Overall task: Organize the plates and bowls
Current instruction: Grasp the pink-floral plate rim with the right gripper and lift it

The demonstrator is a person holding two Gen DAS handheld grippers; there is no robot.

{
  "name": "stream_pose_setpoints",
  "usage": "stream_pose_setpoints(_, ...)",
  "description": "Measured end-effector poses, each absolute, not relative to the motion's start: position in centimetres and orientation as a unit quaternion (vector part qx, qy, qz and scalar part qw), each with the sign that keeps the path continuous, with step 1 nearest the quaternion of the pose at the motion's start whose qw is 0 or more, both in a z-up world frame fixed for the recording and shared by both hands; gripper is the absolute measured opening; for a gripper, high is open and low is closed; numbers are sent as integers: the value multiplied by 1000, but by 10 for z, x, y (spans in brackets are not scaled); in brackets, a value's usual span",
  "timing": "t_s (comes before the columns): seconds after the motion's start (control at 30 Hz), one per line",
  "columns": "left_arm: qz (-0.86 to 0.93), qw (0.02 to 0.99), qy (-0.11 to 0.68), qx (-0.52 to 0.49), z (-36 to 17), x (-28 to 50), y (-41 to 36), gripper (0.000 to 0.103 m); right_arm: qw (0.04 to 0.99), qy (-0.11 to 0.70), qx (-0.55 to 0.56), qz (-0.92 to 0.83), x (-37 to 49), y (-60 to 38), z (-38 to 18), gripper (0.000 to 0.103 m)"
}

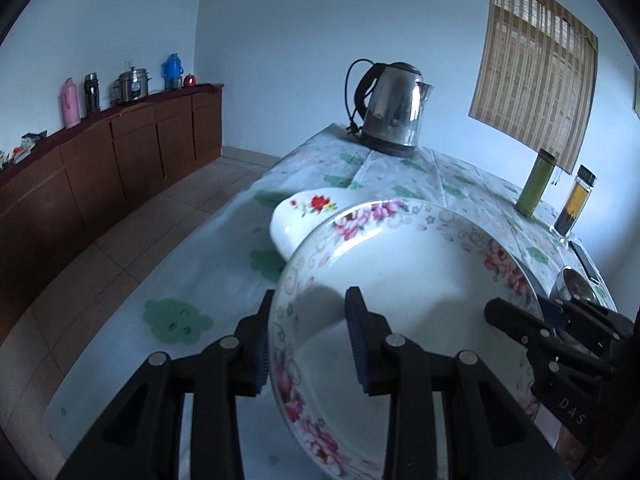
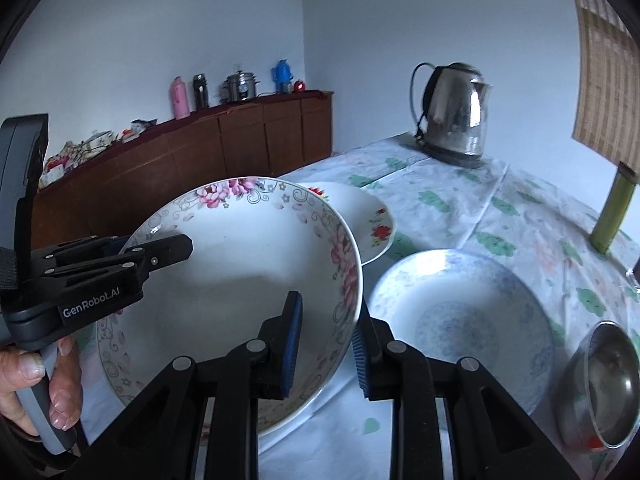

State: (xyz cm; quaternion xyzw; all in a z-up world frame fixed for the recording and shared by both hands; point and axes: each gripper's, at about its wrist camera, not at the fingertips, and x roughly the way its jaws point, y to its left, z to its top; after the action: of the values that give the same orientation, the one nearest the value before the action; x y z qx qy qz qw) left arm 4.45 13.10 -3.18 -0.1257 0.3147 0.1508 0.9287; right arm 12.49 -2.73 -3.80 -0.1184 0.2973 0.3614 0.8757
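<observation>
Plate held: pink-flowered plate [image 2: 240, 280], deep and wide, is tilted and clear of the tablecloth [image 2: 460, 200], carried between both tools at once.
Left gripper: left gripper [image 1: 310, 344] is clamped on the plate's left rim, one blue pad inside the well and one outside the wall; in the right wrist view it [image 2: 160, 254] reaches in from the left edge, with a person's hand [image 2: 36, 384] on its handle.
Right gripper: right gripper [image 2: 326, 350] bites the opposite rim, jaws drawn onto the wall with one pad inside and one outside; the left wrist view shows it [image 1: 520, 316] at the plate's far right edge.
Key relation: the two grips sit across the plate from one another, so the line between them runs side to side and the plate hangs on that axis; both hands have to travel together or it will twist.
Possible targets: red-flowered plate [image 2: 360, 216] lies flat just behind the held one, on its far side; blue-patterned bowl [image 2: 464, 320] sits to the right, just beyond the right gripper's fingers, nearer that hand.
Nearby clutter: steel bowl [image 2: 604, 384] at the right edge, kettle [image 2: 456, 112] far back, green flask [image 1: 534, 184] and a tea bottle [image 1: 574, 204] beyond.
Judgement: stacking probably means moving forward over the red-flowered plate, then levelling before release.
Risk: uneven lowering could chip a rim.
</observation>
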Motion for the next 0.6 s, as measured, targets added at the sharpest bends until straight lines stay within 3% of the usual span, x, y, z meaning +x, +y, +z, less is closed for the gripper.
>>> stream_pose_setpoints(0.6, 117, 942, 300, -93, -14, 87, 95, 32, 909, 281, -73, 298, 143, -70, -27, 26)
